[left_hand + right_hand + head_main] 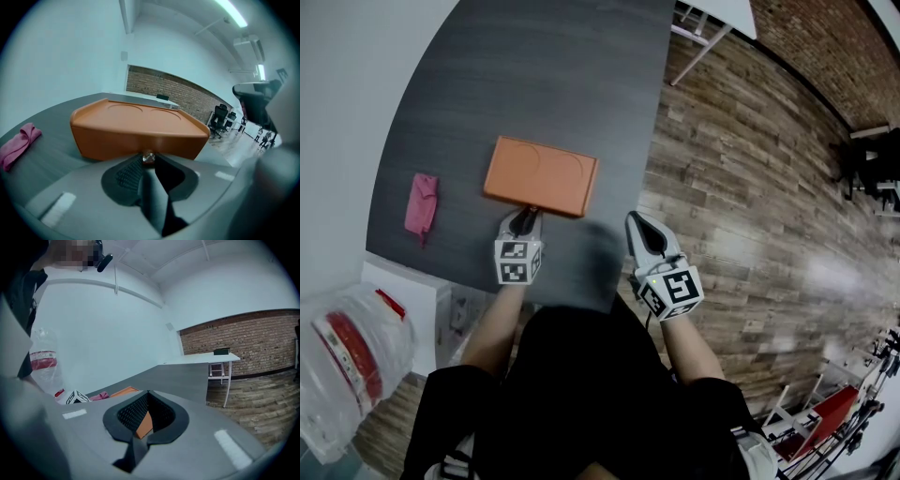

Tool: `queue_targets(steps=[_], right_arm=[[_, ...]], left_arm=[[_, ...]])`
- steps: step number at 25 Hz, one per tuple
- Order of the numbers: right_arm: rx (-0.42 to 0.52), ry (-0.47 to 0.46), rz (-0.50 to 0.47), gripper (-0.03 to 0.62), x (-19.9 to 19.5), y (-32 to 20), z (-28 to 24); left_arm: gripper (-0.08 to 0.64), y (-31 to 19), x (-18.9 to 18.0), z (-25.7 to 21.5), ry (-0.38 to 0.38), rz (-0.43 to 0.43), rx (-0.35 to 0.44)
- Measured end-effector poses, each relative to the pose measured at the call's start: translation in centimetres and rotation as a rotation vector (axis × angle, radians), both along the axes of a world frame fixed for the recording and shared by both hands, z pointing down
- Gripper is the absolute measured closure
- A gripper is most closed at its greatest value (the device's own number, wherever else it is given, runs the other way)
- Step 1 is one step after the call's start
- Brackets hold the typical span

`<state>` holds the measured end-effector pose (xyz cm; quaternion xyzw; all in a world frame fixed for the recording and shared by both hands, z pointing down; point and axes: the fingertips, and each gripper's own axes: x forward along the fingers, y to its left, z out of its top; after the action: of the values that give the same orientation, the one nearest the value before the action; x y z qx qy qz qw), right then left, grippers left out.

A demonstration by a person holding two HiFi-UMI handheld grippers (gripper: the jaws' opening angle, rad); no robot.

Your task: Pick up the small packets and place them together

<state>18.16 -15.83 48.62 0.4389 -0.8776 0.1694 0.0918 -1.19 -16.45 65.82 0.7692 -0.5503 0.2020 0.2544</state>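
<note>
left gripper (pixel 524 216): ribbed dark pads narrowed onto a tiny glossy thing, probably a small packet (pixel 148 157), just at the tray's near wall
right gripper (pixel 636 219): jaws pressed together, empty
tray (pixel 541 175): smooth orange plastic, rounded rectangle
table (pixel 534 75): dark grey woodgrain
cloth (pixel 421 204): pink, crumpled

I read the tray (pixel 541 175) as smooth, matt plastic and the table (pixel 534 75) as matt wood-grain — the rag (pixel 421 206) is soft cloth. The 1 small packet (pixel 148 157) glints like glossy film.
</note>
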Motion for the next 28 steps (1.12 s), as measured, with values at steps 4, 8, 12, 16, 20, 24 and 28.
queue_targets(steps=[4,8,12,16,20,24,28], right_arm=[[0.006,-0.004,-0.005,0.591,-0.3,0.0,-0.2],[0.019,-0.004,-0.006,0.591,-0.7,0.2,-0.7],[0.032,-0.004,-0.006,0.591,-1.0,0.7,-1.2],[0.038,-0.003,-0.009,0.591,-1.1,1.2,-1.6],[0.042,-0.003,-0.010,0.591,-1.5,1.8,-1.5],[0.050,0.004,-0.030,0.591,-2.5,2.4,-1.6],[0.054,0.008,-0.052,0.591,-3.7,3.1,-1.6]], left_arm=[[0.491,0.0,0.2,0.1,-0.020,0.017,-0.003],[0.491,0.0,0.2,0.2,-0.024,0.020,-0.007],[0.491,0.7,0.1,0.3,-0.013,0.027,-0.021],[0.491,1.7,0.0,0.3,-0.014,0.021,-0.029],[0.489,3.0,0.1,0.4,-0.018,0.028,-0.041],[0.490,4.8,-0.1,0.7,-0.016,0.033,-0.050],[0.489,5.8,-0.3,0.8,-0.014,0.047,-0.052]])
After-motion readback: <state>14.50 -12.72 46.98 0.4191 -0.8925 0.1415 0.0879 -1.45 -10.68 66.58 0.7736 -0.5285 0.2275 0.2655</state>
